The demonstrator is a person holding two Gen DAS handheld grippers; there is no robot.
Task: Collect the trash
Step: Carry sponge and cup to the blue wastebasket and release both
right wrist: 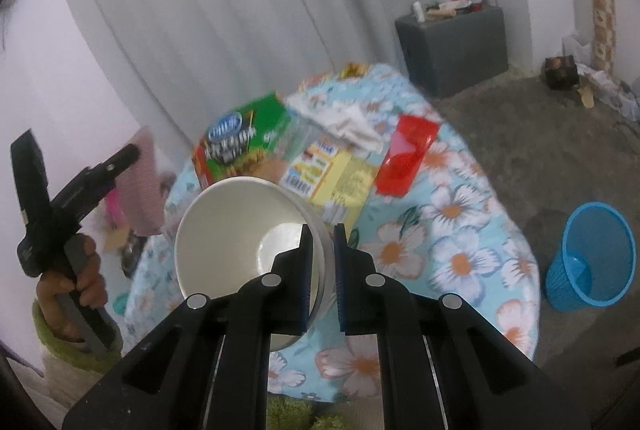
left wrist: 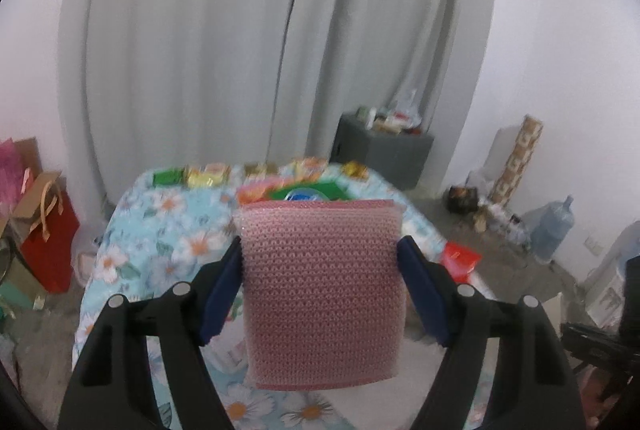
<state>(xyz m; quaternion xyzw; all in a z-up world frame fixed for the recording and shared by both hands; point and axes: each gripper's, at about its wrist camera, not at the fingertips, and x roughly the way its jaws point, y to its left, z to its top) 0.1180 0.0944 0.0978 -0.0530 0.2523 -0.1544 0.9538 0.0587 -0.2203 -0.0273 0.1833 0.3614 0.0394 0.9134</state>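
Observation:
My left gripper (left wrist: pixel 320 242) is shut on a pink bubble-wrap pouch (left wrist: pixel 320 290), its blue pads pressing on both side edges. The pouch hangs upright above the flowered tablecloth (left wrist: pixel 160 222). In the right wrist view that pouch (right wrist: pixel 144 182) shows at the far left, with a hand (right wrist: pixel 86 278) around the gripper's handle. My right gripper (right wrist: pixel 323 230) is shut on the rim of a white paper bowl (right wrist: pixel 232 230), which is tilted and lifted over the table's near edge. A green box (right wrist: pixel 240 142), a yellow box (right wrist: pixel 332 174), a red packet (right wrist: pixel 408 154) and white tissues (right wrist: pixel 348 122) lie on the cloth (right wrist: pixel 460 230).
A blue mesh bin (right wrist: pixel 592 258) stands on the floor right of the table. A dark grey box (right wrist: pixel 452 46) with clutter on top sits by the curtain. A red gift bag (left wrist: pixel 52 242) stands at the left, a water bottle (left wrist: pixel 554 226) at the right wall.

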